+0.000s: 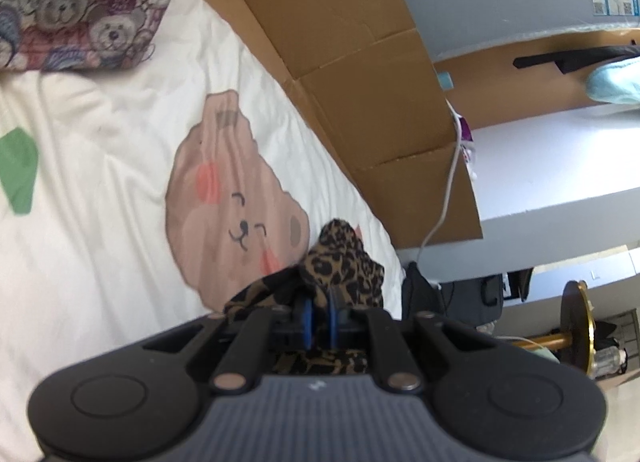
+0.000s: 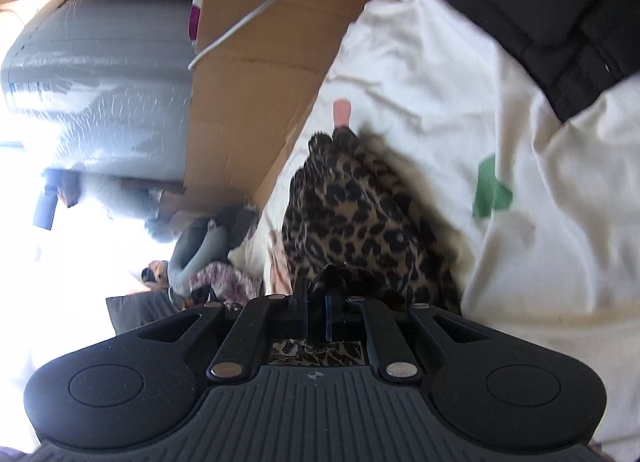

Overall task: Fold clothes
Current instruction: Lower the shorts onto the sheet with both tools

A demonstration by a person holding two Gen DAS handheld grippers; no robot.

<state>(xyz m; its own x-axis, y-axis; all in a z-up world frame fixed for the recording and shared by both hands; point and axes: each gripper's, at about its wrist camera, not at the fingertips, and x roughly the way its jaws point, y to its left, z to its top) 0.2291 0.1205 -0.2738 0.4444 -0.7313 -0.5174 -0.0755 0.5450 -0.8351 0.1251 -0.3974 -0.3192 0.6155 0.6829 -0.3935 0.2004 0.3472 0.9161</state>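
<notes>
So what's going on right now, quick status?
Left gripper and right gripper: both shut on the leopard-print cloth garment. Garment bunched over the white cartoon-bear bedsheet. Nothing in the way.

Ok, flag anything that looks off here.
Nothing damaged or spilled. The leopard cloth is bunched, not flat, pinched by both the left gripper and right gripper over the bedsheet.

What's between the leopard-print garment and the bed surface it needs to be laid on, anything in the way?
Nothing visible. Both the left gripper and right gripper are shut on the leopard-print garment. The white bedsheet beside it is bare; the bear-print cushion and cardboard sit off at the edges.
</notes>
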